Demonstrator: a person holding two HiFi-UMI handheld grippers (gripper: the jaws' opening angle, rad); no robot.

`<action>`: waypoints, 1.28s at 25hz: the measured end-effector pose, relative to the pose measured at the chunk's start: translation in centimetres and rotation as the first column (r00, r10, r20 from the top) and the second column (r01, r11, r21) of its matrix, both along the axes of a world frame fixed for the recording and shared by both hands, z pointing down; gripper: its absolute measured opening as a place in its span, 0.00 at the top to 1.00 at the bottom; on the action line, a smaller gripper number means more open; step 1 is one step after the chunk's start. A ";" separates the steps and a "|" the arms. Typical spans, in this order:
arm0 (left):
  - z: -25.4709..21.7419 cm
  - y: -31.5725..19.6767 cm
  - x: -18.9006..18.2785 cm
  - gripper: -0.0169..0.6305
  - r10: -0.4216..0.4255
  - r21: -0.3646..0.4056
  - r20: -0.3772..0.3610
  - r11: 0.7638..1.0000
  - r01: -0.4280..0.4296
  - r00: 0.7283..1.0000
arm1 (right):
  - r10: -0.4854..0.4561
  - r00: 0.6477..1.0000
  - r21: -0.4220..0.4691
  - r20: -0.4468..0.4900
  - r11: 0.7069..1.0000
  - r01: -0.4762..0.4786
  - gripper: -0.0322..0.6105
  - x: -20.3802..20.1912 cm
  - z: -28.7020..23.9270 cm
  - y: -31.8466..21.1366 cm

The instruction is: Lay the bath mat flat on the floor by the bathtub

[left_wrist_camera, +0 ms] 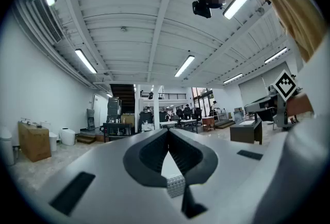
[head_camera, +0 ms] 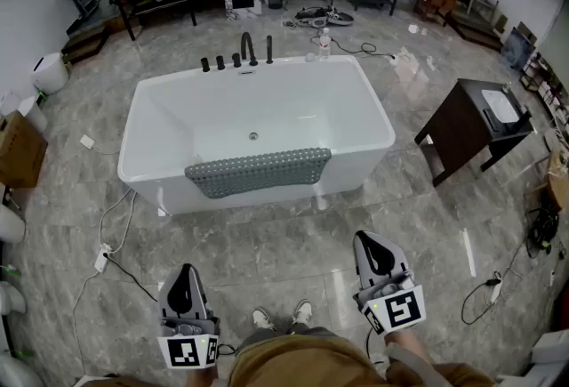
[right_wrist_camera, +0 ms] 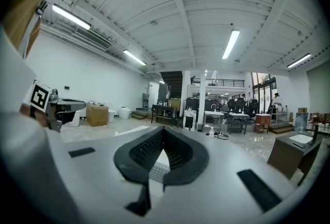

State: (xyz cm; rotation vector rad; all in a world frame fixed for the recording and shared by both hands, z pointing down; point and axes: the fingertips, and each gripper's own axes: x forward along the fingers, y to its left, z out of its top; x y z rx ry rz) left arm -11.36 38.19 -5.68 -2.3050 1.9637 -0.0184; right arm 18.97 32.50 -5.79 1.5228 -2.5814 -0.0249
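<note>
Left gripper [head_camera: 185, 278] and right gripper [head_camera: 372, 245] point level, jaws pressed together, empty; bath mat [head_camera: 258, 170] hangs over the bathtub's [head_camera: 356, 172] near rim.

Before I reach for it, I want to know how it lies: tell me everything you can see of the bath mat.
The bath mat is grey, rubbery-looking and covered in small bumps. It hangs draped over the tub's near rim, its lower edge sagging down the outer wall, clear of the floor. Only the tub touches it.
</note>
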 end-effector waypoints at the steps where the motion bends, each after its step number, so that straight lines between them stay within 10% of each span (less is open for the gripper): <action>1: -0.1 0.1 0.1 0.97 -0.002 0.002 -0.001 1.000 0.002 1.000 | 0.001 1.000 0.002 0.003 1.000 -0.001 0.95 0.3 -0.1 0.0; 32: 1.3 -2.5 1.5 0.97 -0.075 -0.012 -0.026 0.997 0.075 0.997 | 0.003 0.999 0.006 0.036 1.000 -0.003 0.95 4.8 1.8 -4.2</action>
